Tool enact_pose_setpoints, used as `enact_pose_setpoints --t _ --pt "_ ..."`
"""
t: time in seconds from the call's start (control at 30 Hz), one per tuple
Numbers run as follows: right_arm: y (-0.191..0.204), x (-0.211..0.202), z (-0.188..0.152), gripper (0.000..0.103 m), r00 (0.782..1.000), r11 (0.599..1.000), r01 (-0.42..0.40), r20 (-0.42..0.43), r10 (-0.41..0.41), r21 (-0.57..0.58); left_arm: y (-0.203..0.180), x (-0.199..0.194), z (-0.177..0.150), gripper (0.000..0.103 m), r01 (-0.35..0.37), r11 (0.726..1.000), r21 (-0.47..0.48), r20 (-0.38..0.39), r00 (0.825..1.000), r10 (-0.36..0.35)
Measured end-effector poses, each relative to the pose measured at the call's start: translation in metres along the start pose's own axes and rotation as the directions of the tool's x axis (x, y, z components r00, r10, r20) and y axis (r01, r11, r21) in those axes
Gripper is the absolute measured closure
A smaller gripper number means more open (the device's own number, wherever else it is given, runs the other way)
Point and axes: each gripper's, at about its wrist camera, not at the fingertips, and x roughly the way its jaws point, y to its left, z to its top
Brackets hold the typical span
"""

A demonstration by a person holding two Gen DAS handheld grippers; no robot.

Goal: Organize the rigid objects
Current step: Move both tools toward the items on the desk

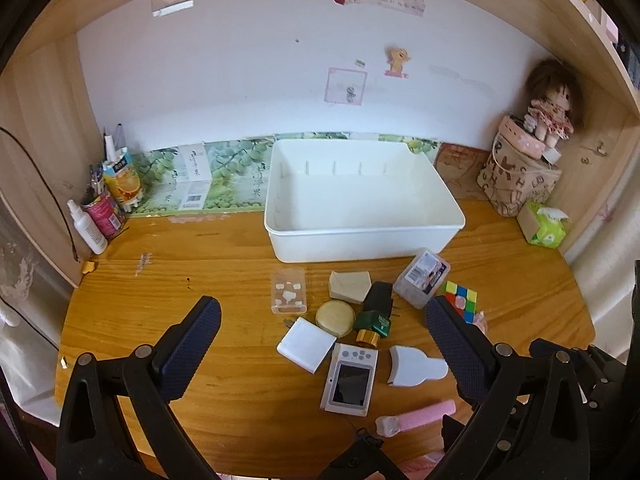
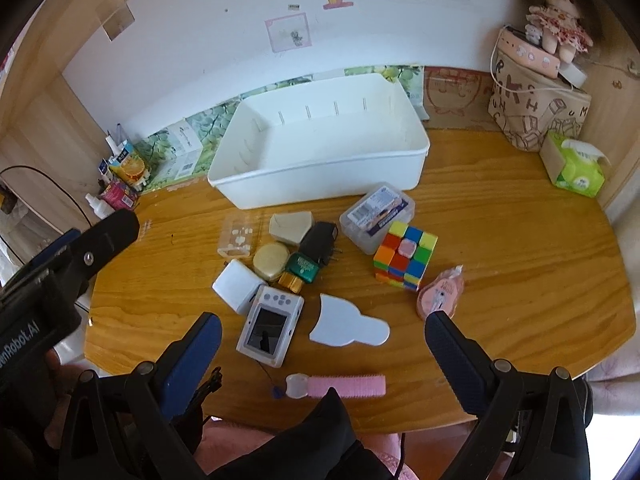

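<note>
An empty white bin (image 1: 362,236) (image 2: 320,176) stands at the back of the wooden desk. In front of it lies a cluster: a clear small box (image 1: 288,291), a beige block (image 1: 349,286), a round gold tin (image 1: 334,317), a black plug (image 1: 379,298), a green bottle (image 1: 374,325), a white charger (image 1: 306,344), a white handheld device (image 1: 351,378) (image 2: 270,330), a white flat shape (image 1: 414,367) (image 2: 348,326), a Rubik's cube (image 2: 404,258), a clear labelled box (image 2: 376,216) and a pink comb (image 2: 340,386). My left gripper (image 1: 322,322) and right gripper (image 2: 322,338) are open and empty, above the desk's near side.
A pen cup, juice carton and spray bottle (image 1: 90,228) stand at the back left. A patterned bag with a doll (image 2: 540,112) and a green tissue pack (image 2: 578,166) stand at the back right. A pink tape dispenser (image 2: 440,294) lies beside the cube.
</note>
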Motion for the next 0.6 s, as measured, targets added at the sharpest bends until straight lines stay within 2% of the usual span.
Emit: enact_pose_setpoints --t 0.37,0.6 --pt "0.004 0.003 -0.014 0.001 0.999 0.995 0.031 -0.024 -0.029 0.09 0.001 0.01 0.002 0.001 0.093 0.994 0.051 -0.052 0.995 -0.09" --pt "-0.005 0.003 -0.015 0.001 0.999 0.991 0.043 -0.031 -0.04 0.126 -0.005 0.014 0.002 0.001 0.11 0.992 0.057 -0.074 0.992 -0.106"
